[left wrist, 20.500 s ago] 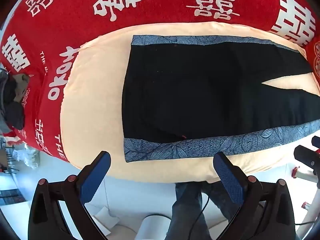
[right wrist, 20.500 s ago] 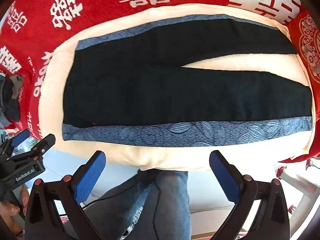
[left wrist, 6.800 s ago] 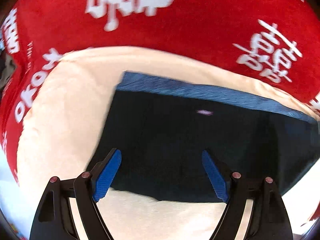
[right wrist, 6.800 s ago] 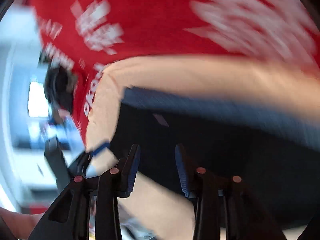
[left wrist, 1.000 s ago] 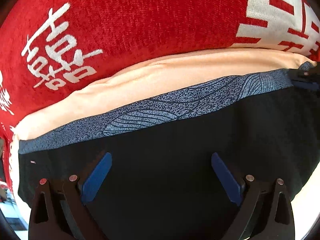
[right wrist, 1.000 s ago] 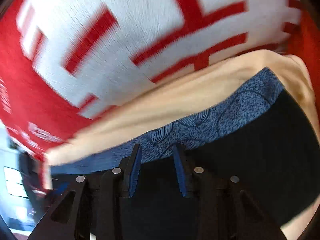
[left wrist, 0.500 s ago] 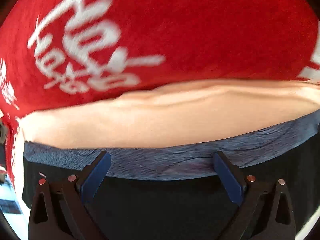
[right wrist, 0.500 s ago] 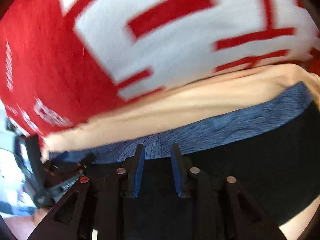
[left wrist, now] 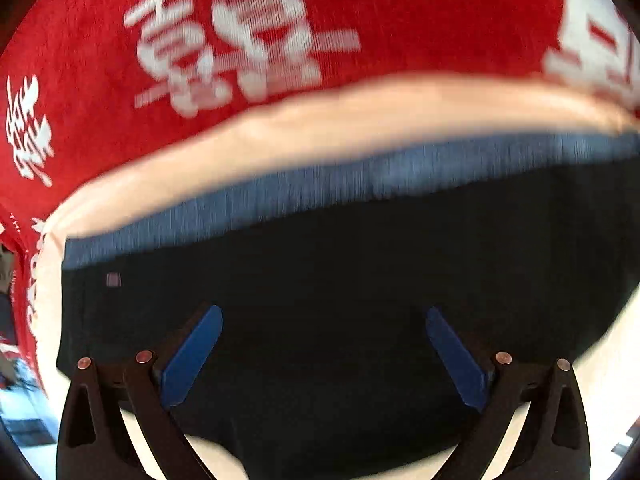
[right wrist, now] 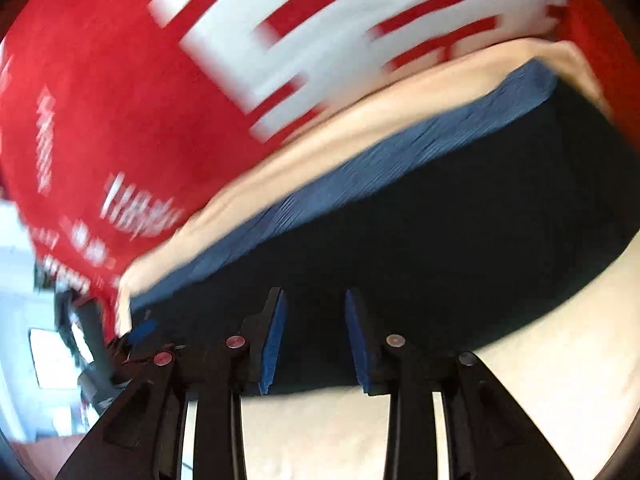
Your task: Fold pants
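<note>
light: bright, even; blur: motion smear on both views (right worse); edges: fisheye-bowed, dark corners

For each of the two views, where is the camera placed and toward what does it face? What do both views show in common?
Left wrist: sits on the left gripper, faces forward and down over the black pants; its two blue-padded fingers show, wide apart.
Right wrist: sits on the right gripper, faces the pants' near edge; its fingers show, a narrow gap between them.
Both show: the pants' blue side band, the cream blanket and the red cover.
</note>
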Available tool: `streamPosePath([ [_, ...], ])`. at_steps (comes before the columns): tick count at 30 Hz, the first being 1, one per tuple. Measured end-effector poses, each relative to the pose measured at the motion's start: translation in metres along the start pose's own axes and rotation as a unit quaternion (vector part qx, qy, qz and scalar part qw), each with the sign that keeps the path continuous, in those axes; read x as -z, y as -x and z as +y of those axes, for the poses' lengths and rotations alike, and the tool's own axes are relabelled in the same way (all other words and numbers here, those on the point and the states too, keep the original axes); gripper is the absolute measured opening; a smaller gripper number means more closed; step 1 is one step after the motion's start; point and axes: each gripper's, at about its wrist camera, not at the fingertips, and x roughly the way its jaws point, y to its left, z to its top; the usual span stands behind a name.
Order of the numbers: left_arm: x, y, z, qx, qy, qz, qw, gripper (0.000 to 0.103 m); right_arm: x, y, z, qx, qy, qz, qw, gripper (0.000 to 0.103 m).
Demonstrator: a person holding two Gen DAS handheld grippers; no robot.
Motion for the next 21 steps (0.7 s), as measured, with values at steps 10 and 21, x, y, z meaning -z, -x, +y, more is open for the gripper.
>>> streamPosePath([
  [10, 0.022, 0.011, -0.012, 0.018, 0.030, 0.038, 0.9987, 0.103, 0.069, -0.014, -0.003, 0.020, -0.053, 0.042, 0.998, 0.043],
  [21, -0.020, 0.030, -0.082, 0.042, -0.013, 0.034, 0.9985, 0.103, 0.091, 0.019, -0.055, 0.004, -0.146, -0.004, 0.989, 0.053],
])
